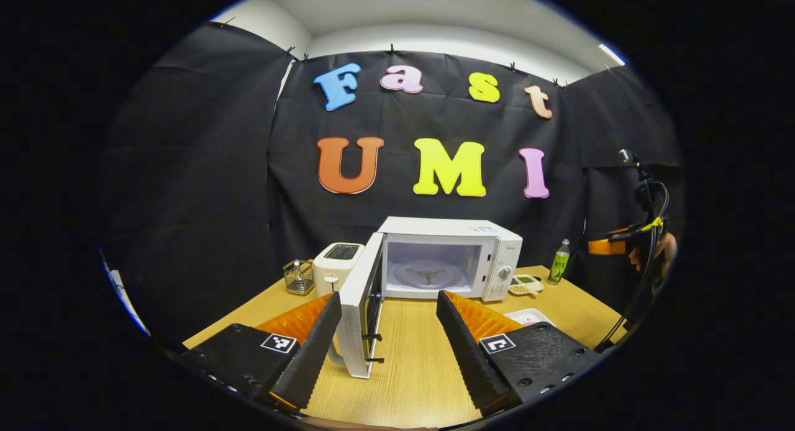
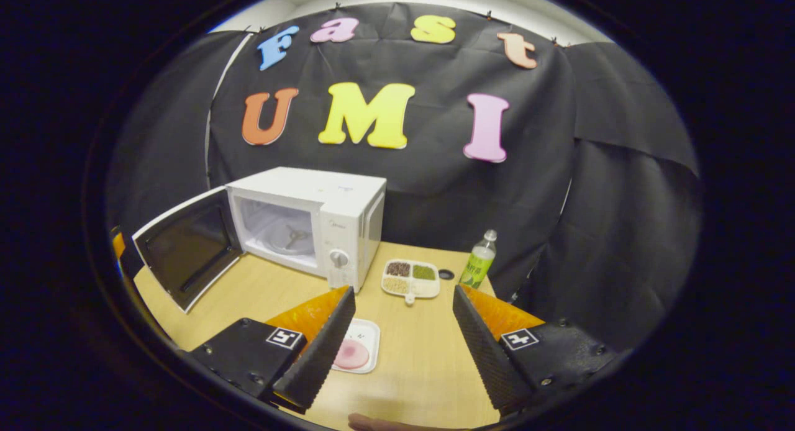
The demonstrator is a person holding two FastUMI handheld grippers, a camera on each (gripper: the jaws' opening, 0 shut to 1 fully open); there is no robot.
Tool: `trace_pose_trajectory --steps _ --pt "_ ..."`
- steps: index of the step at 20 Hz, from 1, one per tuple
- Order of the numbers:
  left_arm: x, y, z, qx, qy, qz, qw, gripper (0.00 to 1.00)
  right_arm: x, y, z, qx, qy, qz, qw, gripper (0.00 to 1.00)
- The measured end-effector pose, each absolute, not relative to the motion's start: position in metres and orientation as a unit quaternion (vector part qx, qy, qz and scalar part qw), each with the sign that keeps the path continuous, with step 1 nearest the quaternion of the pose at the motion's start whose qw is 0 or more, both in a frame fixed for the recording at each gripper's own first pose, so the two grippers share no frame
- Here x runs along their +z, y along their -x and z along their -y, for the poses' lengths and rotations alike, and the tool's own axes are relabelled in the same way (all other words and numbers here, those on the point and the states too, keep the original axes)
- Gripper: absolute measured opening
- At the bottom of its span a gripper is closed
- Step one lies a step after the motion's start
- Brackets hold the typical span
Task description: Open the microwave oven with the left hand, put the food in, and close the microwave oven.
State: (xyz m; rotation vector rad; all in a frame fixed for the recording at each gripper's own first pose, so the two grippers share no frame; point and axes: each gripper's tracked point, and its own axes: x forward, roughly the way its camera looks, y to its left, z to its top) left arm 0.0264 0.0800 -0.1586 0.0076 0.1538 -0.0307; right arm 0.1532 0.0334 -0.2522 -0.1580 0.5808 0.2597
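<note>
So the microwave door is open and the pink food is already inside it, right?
Not quite. The microwave door is open, but the pink food sits on a white tray on the table; the right gripper view shows it. Inside is just the turntable.

White microwave oven (image 1: 450,257) on the wooden table (image 1: 410,362), its door (image 1: 360,307) swung open between the spread fingers of the left gripper (image 1: 388,344). A toaster (image 1: 335,266) stands just left; a green bottle (image 1: 560,261) right.
</note>
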Motion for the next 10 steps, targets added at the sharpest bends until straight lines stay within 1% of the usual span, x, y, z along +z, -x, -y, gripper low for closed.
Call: trace_pose_trajectory --steps 3,4,5,7,8,10 --pt "-0.144 -0.037 -0.070 -0.008 -0.006 -0.061 0.998 0.93 -0.309 -0.166 -0.037 0.149 0.069 -0.371 0.914 1.00" --pt "-0.142 -0.040 -0.068 -0.003 -0.007 -0.061 0.998 0.84 -0.329 -0.167 -0.037 0.157 0.068 -0.402 0.900 1.00" --pt "-0.140 -0.043 -0.066 0.002 -0.007 -0.057 0.998 0.94 -0.347 -0.165 -0.038 0.165 0.066 -0.433 0.884 1.00" --pt "-0.131 -0.048 -0.061 0.002 -0.006 -0.046 0.999 0.94 -0.383 -0.166 -0.049 0.190 0.051 -0.496 0.846 1.00" --pt "-0.129 -0.050 -0.058 0.002 -0.007 -0.042 0.999 0.93 -0.395 -0.169 -0.051 0.193 0.046 -0.516 0.833 1.00" --pt "-0.127 -0.053 -0.056 0.004 -0.009 -0.039 0.999 0.93 -0.421 -0.171 -0.052 0.193 0.035 -0.557 0.807 0.89"
